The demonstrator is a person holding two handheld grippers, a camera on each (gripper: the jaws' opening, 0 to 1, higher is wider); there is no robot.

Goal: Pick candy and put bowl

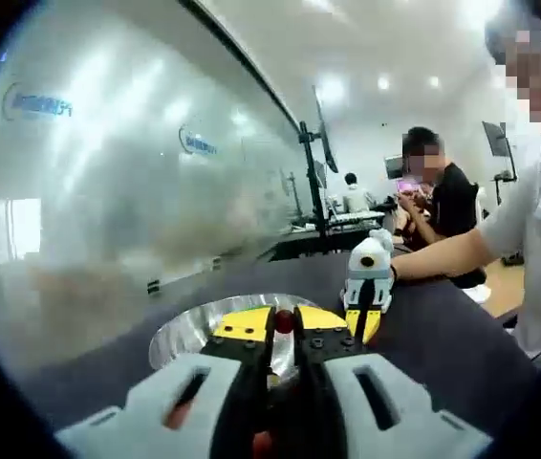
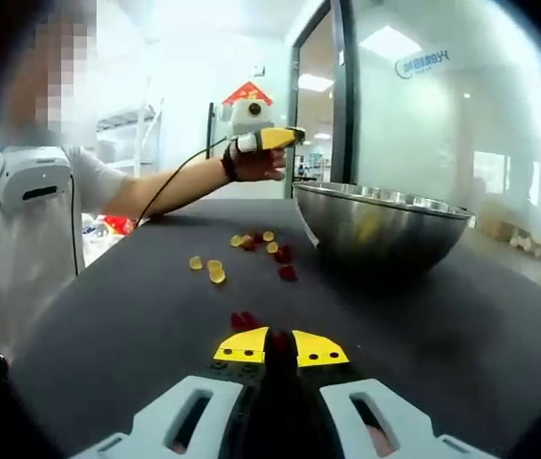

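The left gripper [image 1: 283, 323] hangs over the near rim of the steel bowl [image 1: 186, 330], its yellow-tipped jaws pinched together on a small dark red candy [image 1: 284, 321], so by my reckoning this piece is about to be dropped in; I cannot see whether any sweets already lie inside. In the right gripper view plenty is left: yellow and red candies [image 2: 248, 251] lie scattered on the dark table [image 2: 118, 325] to the left of the bowl, with one red piece [image 2: 243, 319] just beyond the right gripper [image 2: 281, 346]. That gripper sits low near the tabletop, jaws drawn together with something dark between the tips, though I cannot tell what. The person's forearm reaches out over the table's far edge.
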